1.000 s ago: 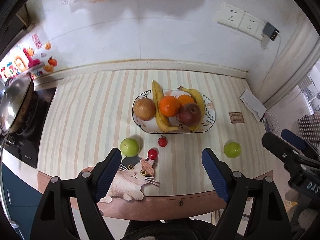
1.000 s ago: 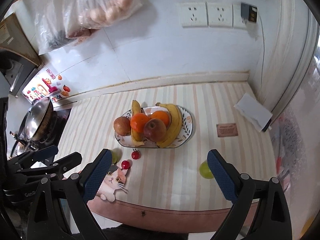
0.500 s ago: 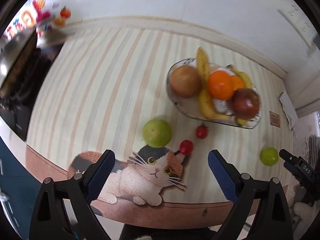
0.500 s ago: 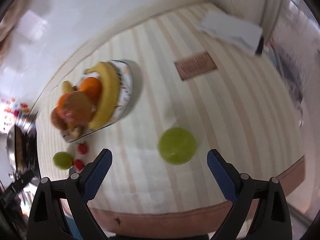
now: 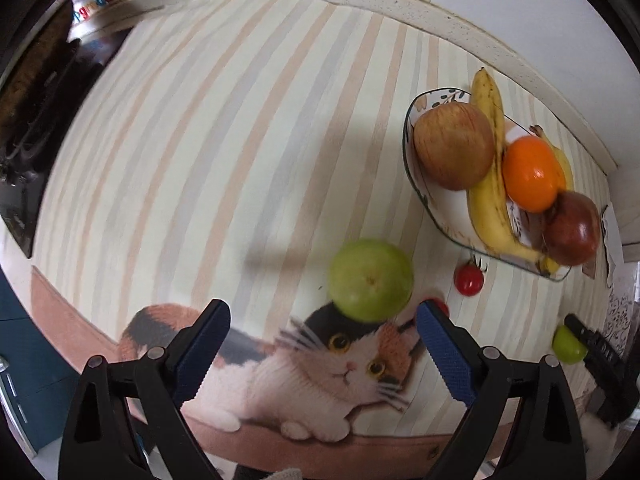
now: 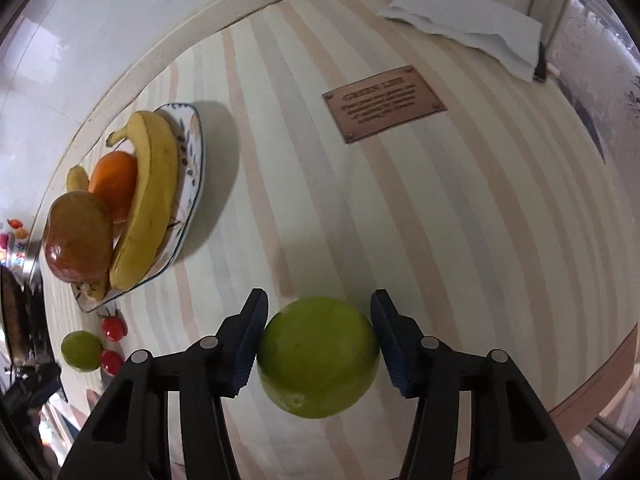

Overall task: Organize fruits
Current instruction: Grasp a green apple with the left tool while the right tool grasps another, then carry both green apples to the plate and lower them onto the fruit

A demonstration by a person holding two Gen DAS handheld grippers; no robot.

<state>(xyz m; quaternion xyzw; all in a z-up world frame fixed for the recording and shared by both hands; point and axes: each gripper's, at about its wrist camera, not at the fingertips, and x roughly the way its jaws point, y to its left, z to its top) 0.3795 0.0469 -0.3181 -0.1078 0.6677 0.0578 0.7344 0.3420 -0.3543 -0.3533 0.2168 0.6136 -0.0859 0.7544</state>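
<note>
A fruit plate holds bananas, an orange, a brown apple and a red apple. A green fruit lies on the striped mat just ahead of my open left gripper, slightly right of its middle. Two small red tomatoes lie between that fruit and the plate. My right gripper has its pads on both sides of a second green fruit, close to its skin; the fruit rests near the counter's front edge. The plate also shows in the right wrist view.
A cat picture is printed on the mat's front edge. A stove is at the left. A brown label and a folded white cloth lie to the right. A wall runs behind the counter.
Both grippers dropped and moved in toward the green fruits. The right gripper's fingers have narrowed around its green fruit. The left gripper stays wide open.
</note>
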